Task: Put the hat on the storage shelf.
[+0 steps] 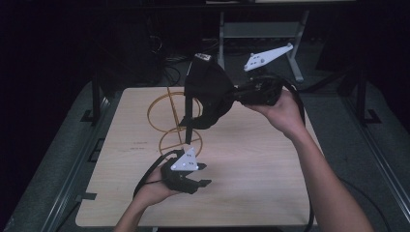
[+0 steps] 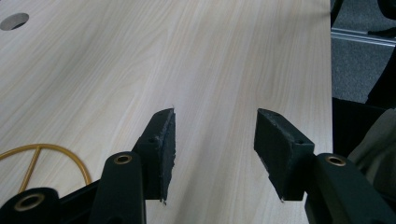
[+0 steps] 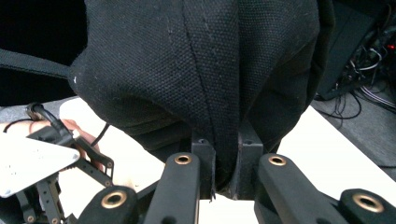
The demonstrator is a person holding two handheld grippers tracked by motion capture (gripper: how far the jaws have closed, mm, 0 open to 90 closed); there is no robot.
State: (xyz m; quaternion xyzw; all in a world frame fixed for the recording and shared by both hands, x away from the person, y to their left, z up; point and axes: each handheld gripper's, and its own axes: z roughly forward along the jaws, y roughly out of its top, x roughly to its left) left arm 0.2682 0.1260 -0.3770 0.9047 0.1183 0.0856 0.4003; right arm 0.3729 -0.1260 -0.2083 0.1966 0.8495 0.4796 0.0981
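Observation:
A black fabric cap (image 1: 208, 92) hangs in the air over the back middle of the wooden table (image 1: 270, 183). My right gripper (image 1: 236, 96) is shut on a fold of its cloth, and in the right gripper view the cap (image 3: 201, 60) bulges above the pinching jaws of the right gripper (image 3: 224, 154). A black strap (image 1: 189, 118) dangles from the cap over a gold wire stand (image 1: 167, 113). My left gripper (image 1: 202, 175) rests low near the table's front. In its own view the left gripper (image 2: 215, 135) stands open over bare wood, with nothing between the jaws.
Part of the gold wire stand (image 2: 42, 151) lies just left of the left jaws. A round hole (image 2: 14, 21) is cut in the tabletop. Metal rails (image 1: 72, 164) flank the table, with a grey desk frame (image 1: 261, 29) and cables behind it.

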